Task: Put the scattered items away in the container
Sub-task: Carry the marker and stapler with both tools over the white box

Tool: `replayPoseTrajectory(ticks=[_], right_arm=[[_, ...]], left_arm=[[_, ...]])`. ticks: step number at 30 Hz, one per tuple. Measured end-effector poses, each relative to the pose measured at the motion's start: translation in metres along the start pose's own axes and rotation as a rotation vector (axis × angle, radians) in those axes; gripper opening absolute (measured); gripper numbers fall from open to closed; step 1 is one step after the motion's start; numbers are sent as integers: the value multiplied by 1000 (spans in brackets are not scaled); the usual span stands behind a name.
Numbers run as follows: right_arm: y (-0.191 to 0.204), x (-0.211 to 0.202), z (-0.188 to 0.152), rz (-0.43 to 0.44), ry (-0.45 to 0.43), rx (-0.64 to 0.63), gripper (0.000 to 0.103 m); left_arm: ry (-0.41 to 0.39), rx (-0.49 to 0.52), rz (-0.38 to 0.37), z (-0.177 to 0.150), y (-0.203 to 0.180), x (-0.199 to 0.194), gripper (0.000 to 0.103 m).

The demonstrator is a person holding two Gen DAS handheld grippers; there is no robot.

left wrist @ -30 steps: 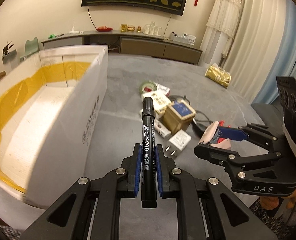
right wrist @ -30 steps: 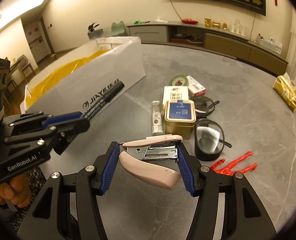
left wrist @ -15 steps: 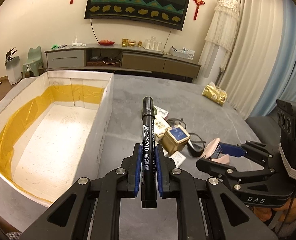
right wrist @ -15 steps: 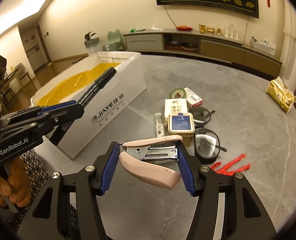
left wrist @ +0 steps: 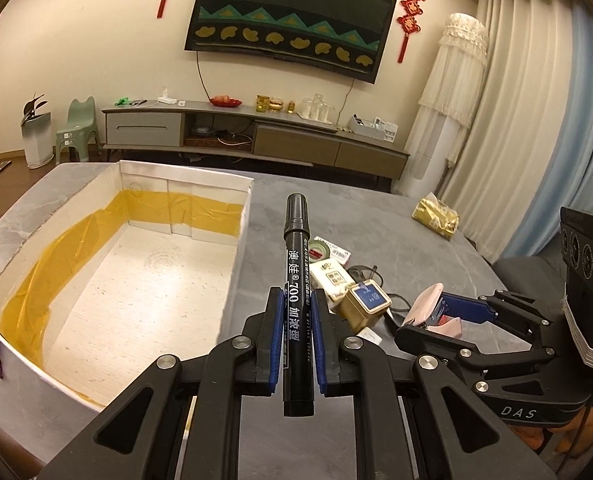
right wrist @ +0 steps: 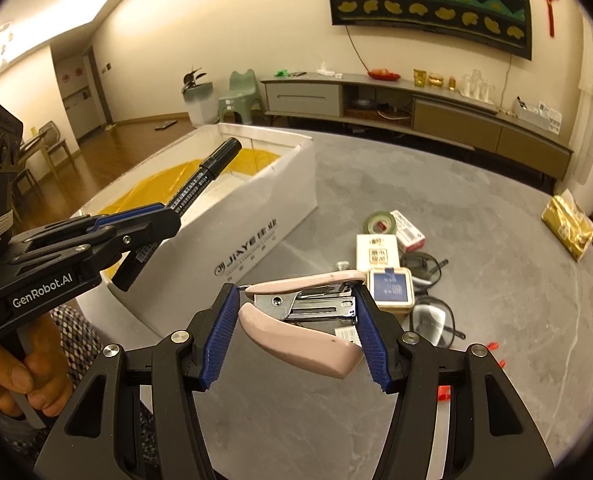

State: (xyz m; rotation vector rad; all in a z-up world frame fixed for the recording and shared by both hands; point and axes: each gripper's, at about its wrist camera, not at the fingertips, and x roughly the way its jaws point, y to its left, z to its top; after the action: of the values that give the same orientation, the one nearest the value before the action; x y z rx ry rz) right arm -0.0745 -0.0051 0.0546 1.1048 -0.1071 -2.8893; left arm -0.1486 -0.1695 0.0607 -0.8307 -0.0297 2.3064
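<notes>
My left gripper [left wrist: 296,312] is shut on a black marker pen [left wrist: 296,264] that points forward, held in the air just right of the white box's [left wrist: 232,264] right wall. The box, lined with yellow tape, stands open on the left of the grey table. My right gripper [right wrist: 298,320] is shut on a pink stapler [right wrist: 296,332], lying crosswise between the blue pads, above the table near its front edge. In the right wrist view the left gripper [right wrist: 164,220] and marker pen [right wrist: 204,180] hang over the white box's [right wrist: 256,232] near corner.
Scattered on the table right of the box lie a gold tin with blue lid [right wrist: 390,290], a white carton [right wrist: 376,252], a green tape roll [right wrist: 380,222], glasses [right wrist: 432,320], a red clip [right wrist: 492,348] and a gold packet [right wrist: 568,226]. A hand [right wrist: 20,376] holds the left gripper.
Both grippers have risen and tilted up, so the box's inside now shows. The marker and stapler stay clamped; the left gripper has moved nearer the box's edge.
</notes>
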Motion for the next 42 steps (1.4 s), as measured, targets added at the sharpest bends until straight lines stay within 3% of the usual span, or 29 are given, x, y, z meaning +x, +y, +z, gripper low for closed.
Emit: replayPoseTrajectory(ticks=[42], right_arm=[[82, 35, 84, 57, -32, -177, 60]], left_arm=[[-103, -132, 38, 21, 75, -29, 14]])
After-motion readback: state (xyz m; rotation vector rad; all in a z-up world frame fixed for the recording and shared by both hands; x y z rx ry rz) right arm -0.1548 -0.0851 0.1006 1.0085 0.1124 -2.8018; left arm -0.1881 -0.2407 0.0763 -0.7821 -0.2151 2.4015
